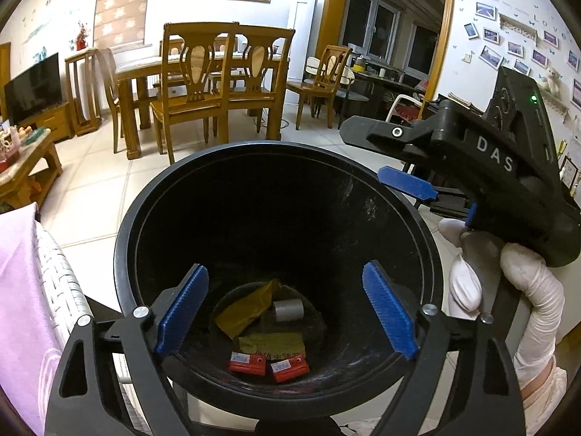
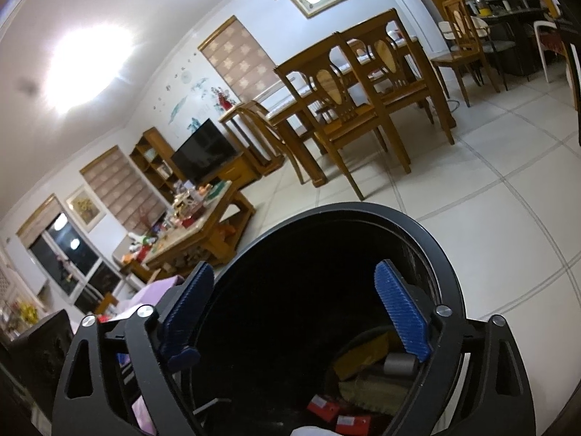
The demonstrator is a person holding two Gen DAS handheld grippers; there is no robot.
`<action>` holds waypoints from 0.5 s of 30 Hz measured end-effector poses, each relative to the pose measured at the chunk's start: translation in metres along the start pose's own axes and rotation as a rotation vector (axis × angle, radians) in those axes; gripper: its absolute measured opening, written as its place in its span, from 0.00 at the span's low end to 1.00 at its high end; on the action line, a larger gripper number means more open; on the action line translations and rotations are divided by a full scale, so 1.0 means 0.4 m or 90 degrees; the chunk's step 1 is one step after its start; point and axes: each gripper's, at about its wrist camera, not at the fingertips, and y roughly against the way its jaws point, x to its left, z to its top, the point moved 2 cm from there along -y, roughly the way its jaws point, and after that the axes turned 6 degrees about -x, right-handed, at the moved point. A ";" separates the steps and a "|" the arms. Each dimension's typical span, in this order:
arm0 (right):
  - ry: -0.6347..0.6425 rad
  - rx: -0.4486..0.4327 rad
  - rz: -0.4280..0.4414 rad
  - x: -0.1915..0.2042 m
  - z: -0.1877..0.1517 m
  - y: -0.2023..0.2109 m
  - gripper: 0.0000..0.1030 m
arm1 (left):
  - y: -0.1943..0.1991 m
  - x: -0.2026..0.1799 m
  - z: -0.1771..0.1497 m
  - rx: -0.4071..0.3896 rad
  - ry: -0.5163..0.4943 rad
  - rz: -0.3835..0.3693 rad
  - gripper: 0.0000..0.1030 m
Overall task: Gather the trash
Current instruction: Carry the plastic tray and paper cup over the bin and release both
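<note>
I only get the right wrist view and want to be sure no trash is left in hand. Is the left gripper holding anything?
Observer: No. The left gripper hangs open over the bin, with nothing between its pads.
Operator: How does my right gripper look from outside?
Observer: In the left wrist view, the right gripper is at the bin's right rim, jaws apart and empty.
Operator: What is on the bin's other side?
Observer: A white wicker surface with pink cloth over it, close against the bin's left.
</note>
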 end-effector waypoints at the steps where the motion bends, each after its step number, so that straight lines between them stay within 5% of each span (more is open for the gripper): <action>1: -0.001 0.001 0.000 -0.001 0.000 0.000 0.90 | -0.001 0.002 0.001 0.001 0.000 0.001 0.85; 15: -0.056 0.022 0.012 -0.007 -0.016 0.009 0.95 | 0.010 0.022 -0.005 0.007 0.028 -0.002 0.95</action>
